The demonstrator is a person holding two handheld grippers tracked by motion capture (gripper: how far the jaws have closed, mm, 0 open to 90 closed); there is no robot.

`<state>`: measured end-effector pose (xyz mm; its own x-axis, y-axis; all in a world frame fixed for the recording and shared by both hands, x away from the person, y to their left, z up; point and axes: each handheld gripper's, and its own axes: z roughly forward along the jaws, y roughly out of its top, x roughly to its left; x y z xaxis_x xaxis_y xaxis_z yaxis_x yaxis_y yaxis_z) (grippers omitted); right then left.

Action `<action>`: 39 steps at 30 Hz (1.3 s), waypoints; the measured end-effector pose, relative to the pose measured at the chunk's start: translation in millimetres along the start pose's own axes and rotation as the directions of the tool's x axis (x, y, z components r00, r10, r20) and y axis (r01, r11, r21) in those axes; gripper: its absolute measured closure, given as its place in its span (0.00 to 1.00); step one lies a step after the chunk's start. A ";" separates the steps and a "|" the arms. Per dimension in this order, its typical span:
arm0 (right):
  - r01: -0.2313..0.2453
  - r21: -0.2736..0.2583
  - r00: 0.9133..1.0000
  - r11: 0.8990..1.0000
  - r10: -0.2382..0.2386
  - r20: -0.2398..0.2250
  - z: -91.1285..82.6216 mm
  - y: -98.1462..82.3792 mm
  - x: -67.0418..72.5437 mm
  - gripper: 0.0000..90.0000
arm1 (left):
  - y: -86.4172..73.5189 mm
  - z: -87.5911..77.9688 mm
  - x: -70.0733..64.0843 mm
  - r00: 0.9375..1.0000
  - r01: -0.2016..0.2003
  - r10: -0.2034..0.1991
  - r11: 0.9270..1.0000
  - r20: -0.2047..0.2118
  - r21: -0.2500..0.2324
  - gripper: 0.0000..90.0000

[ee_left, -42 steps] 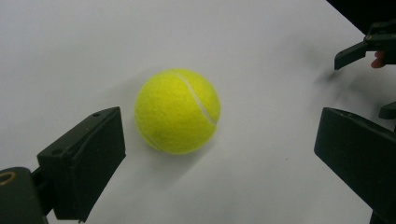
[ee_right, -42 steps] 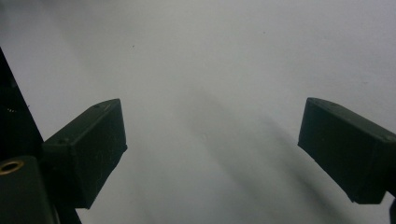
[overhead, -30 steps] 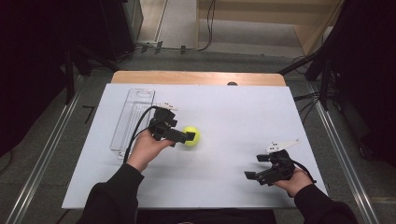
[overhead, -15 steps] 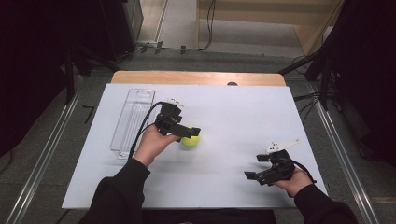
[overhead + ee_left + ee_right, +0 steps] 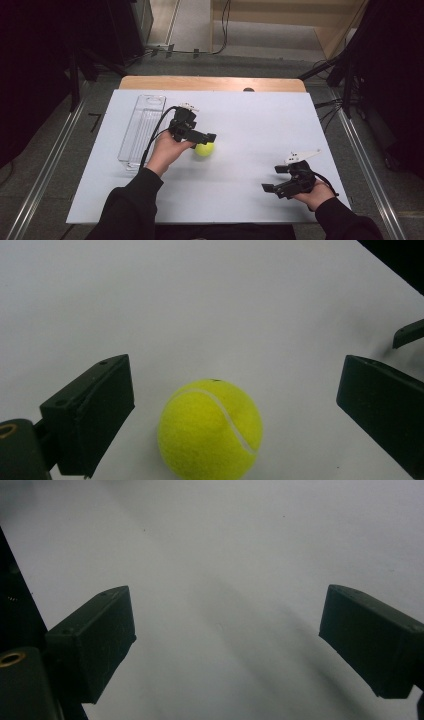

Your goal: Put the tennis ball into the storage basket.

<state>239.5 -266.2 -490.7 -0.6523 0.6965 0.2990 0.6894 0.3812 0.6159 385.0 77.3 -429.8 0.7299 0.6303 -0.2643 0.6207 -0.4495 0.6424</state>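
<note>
A yellow tennis ball [image 5: 204, 149] lies on the white table top [image 5: 250, 120], left of the middle. My left gripper [image 5: 205, 142] hovers right over it, open. In the left gripper view the ball [image 5: 210, 430] sits low between the two wide-spread black jaws, touching neither, and the left gripper [image 5: 235, 367] points across the bare table. My right gripper [image 5: 274, 178] is held near the front right of the table, open, with nothing between its jaws. The right gripper [image 5: 225, 610] looks down on plain white surface.
A long clear plastic tray [image 5: 131, 136] stands lengthwise at the table's left side, just beyond my left hand. A wooden strip [image 5: 210, 83] borders the far edge. Metal rails and dark floor flank the table on both sides.
The left gripper has shifted a little to the right and over the ball, which now lies slightly nearer to me under its jaws. The right gripper has stayed put.
</note>
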 end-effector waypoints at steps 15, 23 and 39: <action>0.001 0.000 1.000 1.000 -0.001 -0.001 0.0 -0.2 0.2 0.07 | -5.4 5.4 1.9 1.000 -0.006 0.006 1.000 0.004 0.001 0.03; 0.002 0.000 1.000 1.000 -0.002 -0.001 0.0 -0.2 0.1 0.06 | -10.3 6.6 3.5 1.000 -0.002 0.002 1.000 0.008 -0.017 0.03; 0.002 0.004 1.000 1.000 -0.002 0.000 0.2 -0.2 0.5 0.07 | -21.6 20.6 4.4 1.000 -0.005 0.005 1.000 0.001 -0.002 0.03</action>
<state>239.1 -265.9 -490.8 -0.6535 0.6959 0.2977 0.6893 0.3847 0.6139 380.7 76.8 -459.7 0.7332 0.6274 -0.2621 0.6166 -0.4511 0.6452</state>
